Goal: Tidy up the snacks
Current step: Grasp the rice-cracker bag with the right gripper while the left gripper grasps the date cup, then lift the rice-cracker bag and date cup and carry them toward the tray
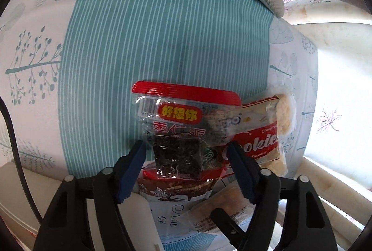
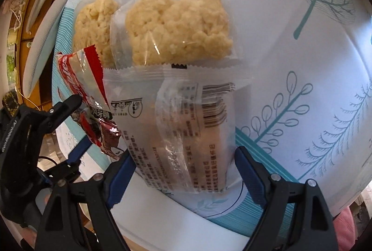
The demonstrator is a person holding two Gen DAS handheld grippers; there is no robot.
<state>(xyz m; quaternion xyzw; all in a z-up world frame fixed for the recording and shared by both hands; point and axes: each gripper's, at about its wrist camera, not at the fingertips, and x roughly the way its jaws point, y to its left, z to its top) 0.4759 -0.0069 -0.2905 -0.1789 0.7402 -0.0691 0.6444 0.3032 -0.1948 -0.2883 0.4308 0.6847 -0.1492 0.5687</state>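
**Snack packets bunched together, both tools spread wide**

Left wrist view: the left tool (image 1: 186,151) hangs over the pile with its blue-padded fingers (image 1: 130,169) spread wide, one on each side of the date packet (image 1: 183,132). Neither pad presses on the wrapper, so it grips nothing. That packet, clear with a red band and a dark block inside, lies on the teal striped cloth (image 1: 162,30) covering the surface. Just right of it, touching and partly tucked under, sits the red and white cookie packet (image 1: 258,134). A pale rice cake (image 1: 284,116) pokes out beyond the cookie packet's far edge. A brown and white packet (image 1: 176,190) lies under the date packet's near end.

Right wrist view: the right tool (image 2: 183,169) is also wide open, its fingers (image 2: 251,172) bracketing a frosted white packet (image 2: 186,125) with a barcode, not clamped on it. Past that packet two rice cakes in clear wrap lie overlapping; the nearer one (image 2: 179,23) covers part of the other (image 2: 93,21). The cookie packet (image 2: 81,74) shows at left, beside the left tool (image 2: 76,125), which is parted too. All rest on the leaf-print cloth (image 2: 313,65).
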